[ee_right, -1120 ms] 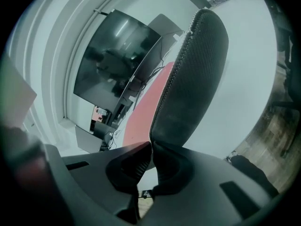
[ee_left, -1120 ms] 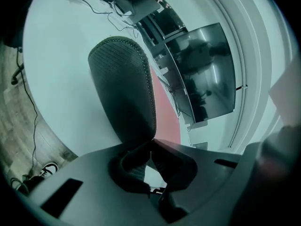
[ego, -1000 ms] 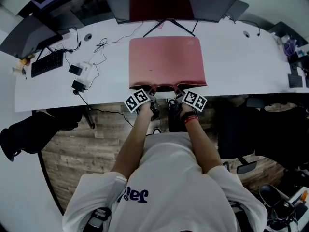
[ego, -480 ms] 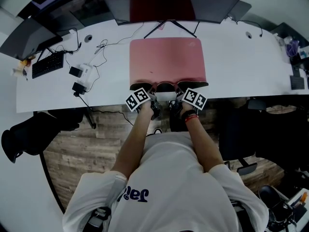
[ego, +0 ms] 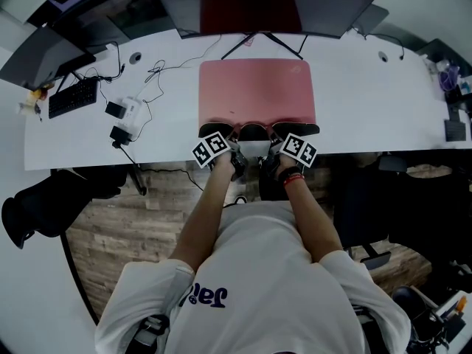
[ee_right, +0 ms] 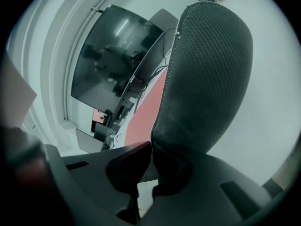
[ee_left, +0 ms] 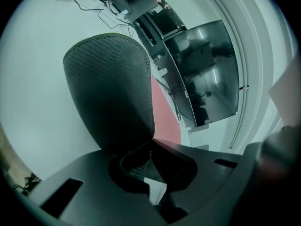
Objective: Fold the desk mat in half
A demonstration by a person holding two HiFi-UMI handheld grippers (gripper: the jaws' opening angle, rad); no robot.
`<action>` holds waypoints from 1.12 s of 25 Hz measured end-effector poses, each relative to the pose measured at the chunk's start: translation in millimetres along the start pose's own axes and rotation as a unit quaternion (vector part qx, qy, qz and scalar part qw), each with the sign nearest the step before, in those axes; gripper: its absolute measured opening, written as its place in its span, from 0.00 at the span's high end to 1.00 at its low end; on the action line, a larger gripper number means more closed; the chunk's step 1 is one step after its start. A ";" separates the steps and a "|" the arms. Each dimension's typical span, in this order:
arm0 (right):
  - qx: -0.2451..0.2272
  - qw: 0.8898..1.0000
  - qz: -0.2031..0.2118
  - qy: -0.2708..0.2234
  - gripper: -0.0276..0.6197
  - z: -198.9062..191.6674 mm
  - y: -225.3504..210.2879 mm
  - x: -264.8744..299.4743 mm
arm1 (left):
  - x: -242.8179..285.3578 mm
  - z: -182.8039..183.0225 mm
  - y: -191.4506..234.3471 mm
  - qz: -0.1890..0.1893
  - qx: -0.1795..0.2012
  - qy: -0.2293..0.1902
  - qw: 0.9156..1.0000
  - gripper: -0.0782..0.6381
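While the left gripper [ee_left: 151, 147] and right gripper [ee_right: 151, 147] each pinch the desk mat's [ego: 257, 87] raised near edge, the fold is barely begun.

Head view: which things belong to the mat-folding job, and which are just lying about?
Job: desk mat; left gripper and right gripper, each shut on a lifted near corner.
Lying about: keyboard, white box, loose cables, monitor.

To your left, a black keyboard [ego: 72, 97] lies on the white counter [ego: 369, 102], with a small white box [ego: 130, 108] and thin black wires [ego: 158, 68] near it. Dark screens [ego: 324, 2] stand along the far edge. Below you is a brown wood floor [ego: 118, 234].
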State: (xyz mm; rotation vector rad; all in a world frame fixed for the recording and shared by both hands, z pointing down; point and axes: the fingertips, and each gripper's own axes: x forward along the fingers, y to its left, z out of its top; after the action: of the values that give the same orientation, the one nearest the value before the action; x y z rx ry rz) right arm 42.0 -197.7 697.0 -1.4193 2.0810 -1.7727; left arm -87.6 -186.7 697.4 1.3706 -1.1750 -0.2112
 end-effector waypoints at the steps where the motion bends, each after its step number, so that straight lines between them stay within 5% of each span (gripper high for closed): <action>1: 0.001 1.000 0.000 0.000 0.91 1.5 0.1 1.0 | 1.3 0.9 -0.9 0.000 -0.001 0.000 1.000 0.85; 28: 0.039 0.999 -0.021 0.023 0.91 36.9 3.4 35.4 | 35.9 35.4 -16.4 0.003 -0.003 -0.001 1.000 0.85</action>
State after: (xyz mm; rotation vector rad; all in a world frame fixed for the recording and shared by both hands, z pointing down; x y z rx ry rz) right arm 40.7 -248.8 699.2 -1.4258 1.9924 -1.8988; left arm -88.9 -239.7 694.4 1.3623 -1.1780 -0.2115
